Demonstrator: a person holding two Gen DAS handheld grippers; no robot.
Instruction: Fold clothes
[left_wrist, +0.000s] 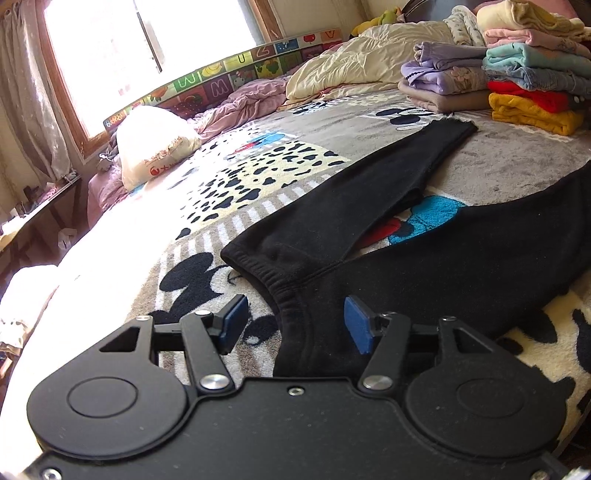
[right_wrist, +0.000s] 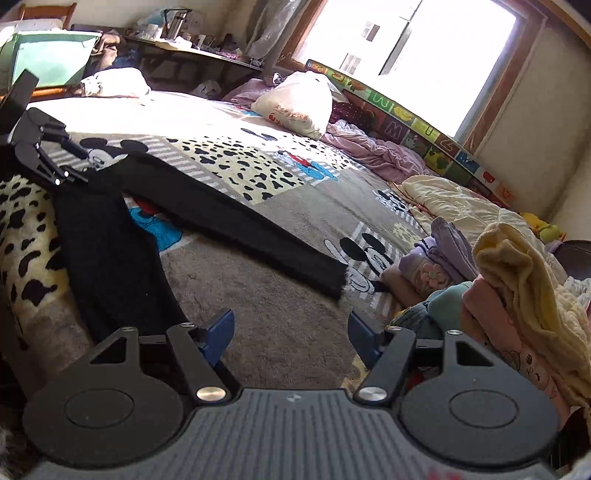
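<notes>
Black trousers (left_wrist: 369, 229) lie spread on the cartoon-print blanket (left_wrist: 258, 173), legs apart in a V. In the left wrist view my left gripper (left_wrist: 295, 325) is open, its blue pads either side of the elastic waistband (left_wrist: 284, 291), just above it. In the right wrist view my right gripper (right_wrist: 291, 338) is open and empty over the blanket (right_wrist: 295, 192), between the near trouser leg (right_wrist: 110, 266) and the clothes stack. The far leg (right_wrist: 236, 225) ends at a cuff ahead of it. The left gripper (right_wrist: 74, 177) shows at the waistband, far left.
Stacks of folded clothes (left_wrist: 517, 81) (right_wrist: 509, 302) sit on the bed to the right. A cream duvet (left_wrist: 369, 55), pink bedding (left_wrist: 240, 107) and a white bag (left_wrist: 155, 144) lie toward the window. An alphabet mat (right_wrist: 406, 114) lines the wall. A cluttered table (right_wrist: 192, 51) stands beyond the bed.
</notes>
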